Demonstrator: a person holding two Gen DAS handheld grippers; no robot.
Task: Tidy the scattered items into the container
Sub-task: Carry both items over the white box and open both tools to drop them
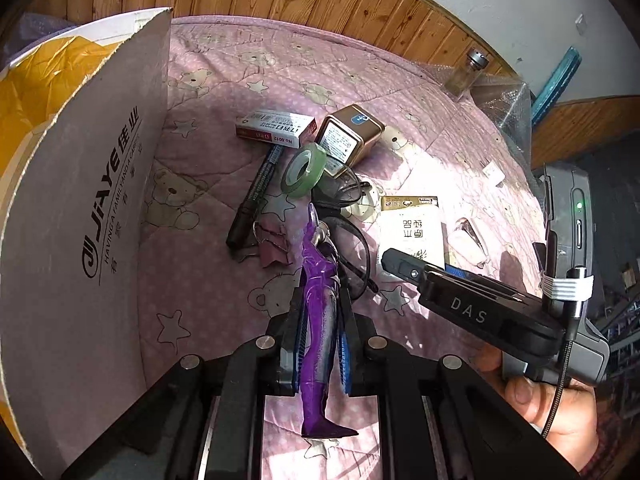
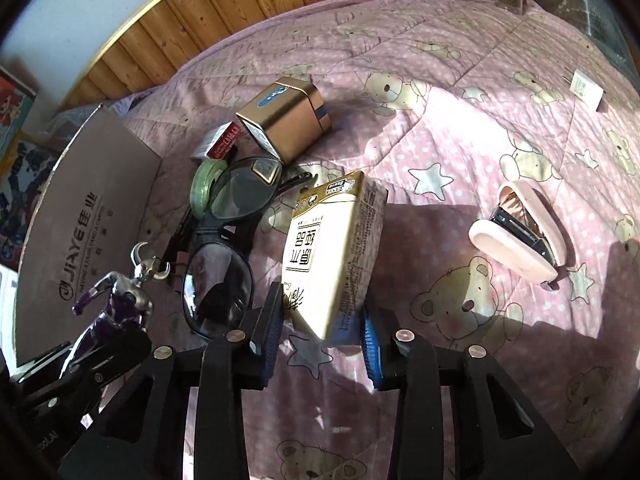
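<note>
left claw (image 1: pixel 320 344) gripping figurine (image 1: pixel 318 300), right claw (image 2: pixel 324 344) clasping tissue pack (image 2: pixel 328 256)

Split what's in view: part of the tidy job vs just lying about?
Job: cardboard box; purple figure in left gripper; tissue pack between right gripper fingers; glasses; tape roll; gold tin; stapler.
About: glass jar; bedspread.

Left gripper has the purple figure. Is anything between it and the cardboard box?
Only the box's own raised flap. The purple figure is clamped in the left gripper over the pink quilt, and the flap stands upright directly to its left, so it must likely be carried over that edge. Nothing else visible blocks the way.
</note>
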